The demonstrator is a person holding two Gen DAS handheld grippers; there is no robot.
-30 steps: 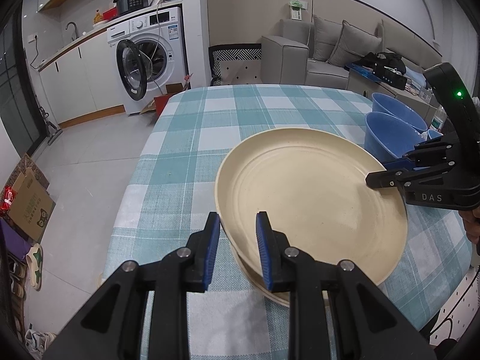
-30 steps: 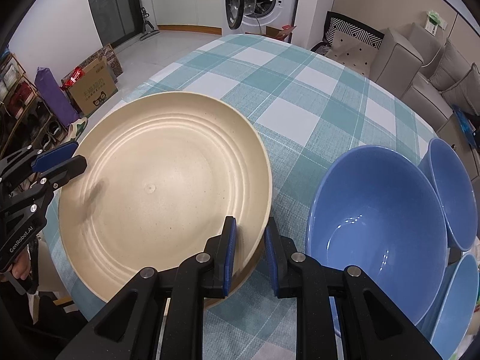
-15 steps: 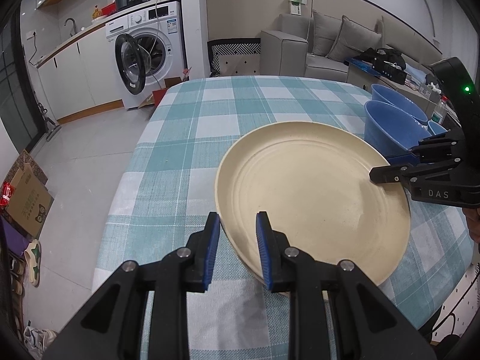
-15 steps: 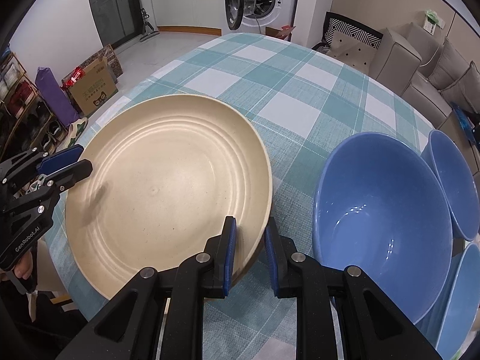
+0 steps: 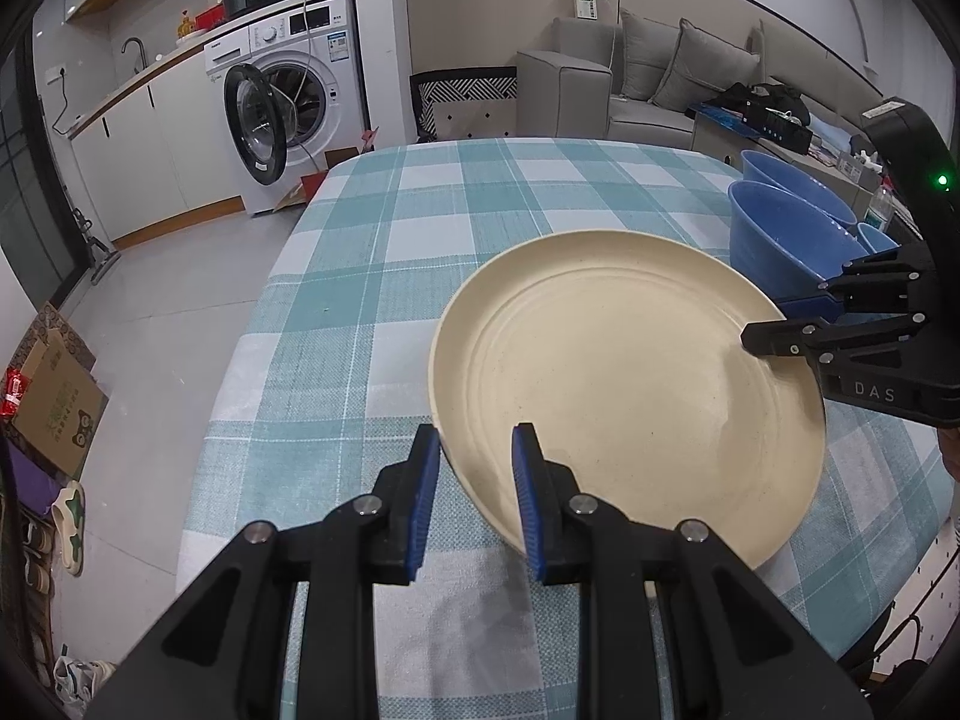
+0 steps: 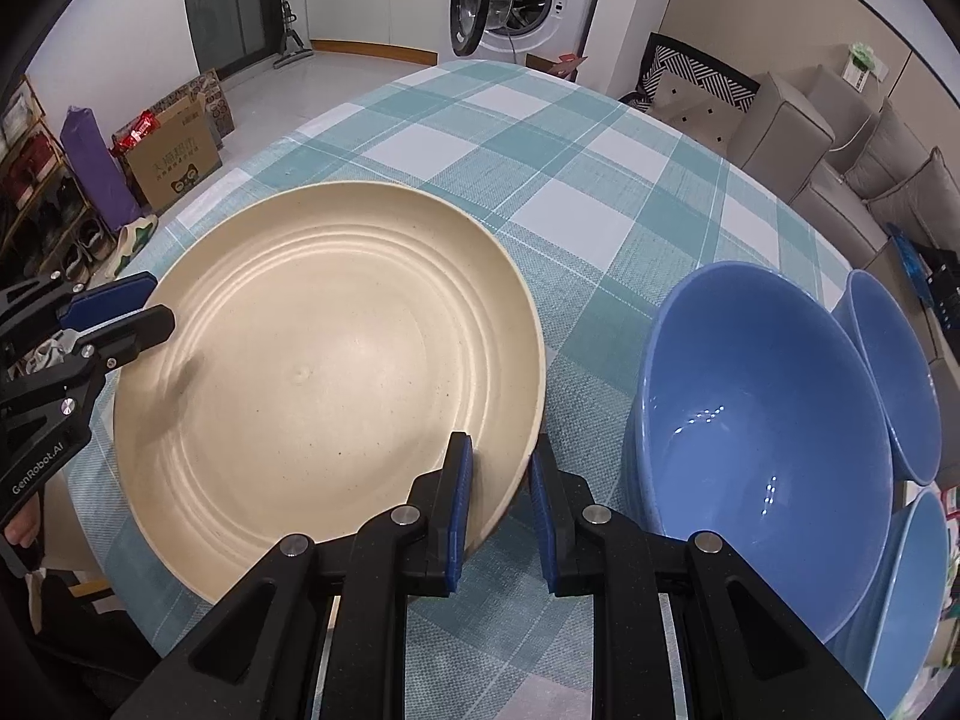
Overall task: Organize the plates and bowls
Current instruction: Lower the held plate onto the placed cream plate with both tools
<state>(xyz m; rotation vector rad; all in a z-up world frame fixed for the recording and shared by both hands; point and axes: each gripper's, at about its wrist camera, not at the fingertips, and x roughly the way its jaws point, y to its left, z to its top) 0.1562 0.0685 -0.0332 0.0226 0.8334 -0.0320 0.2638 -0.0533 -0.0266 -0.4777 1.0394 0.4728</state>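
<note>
A large cream plate [image 5: 630, 378] [image 6: 336, 360] hangs tilted just above the checked tablecloth [image 5: 420, 240], gripped at opposite rims. My left gripper [image 5: 474, 450] is shut on its near-left rim, and it shows at the left edge of the right wrist view as the left gripper [image 6: 132, 306]. My right gripper [image 6: 498, 456] is shut on the rim nearest the bowls, and appears at the right of the left wrist view as the right gripper [image 5: 780, 330]. A big blue bowl [image 6: 762, 420] [image 5: 786, 240] stands right of the plate.
Two more blue bowls [image 6: 894, 372] [image 6: 918, 588] crowd the table's right edge. Past the far end of the table stand a washing machine [image 5: 288, 114] with its door open and a grey sofa [image 5: 660, 78]. A cardboard box [image 5: 54, 402] lies on the floor to the left.
The plate has shifted slightly in both grips. A second cream plate that showed under its near edge a second ago is out of sight now. Both grippers stayed shut.
</note>
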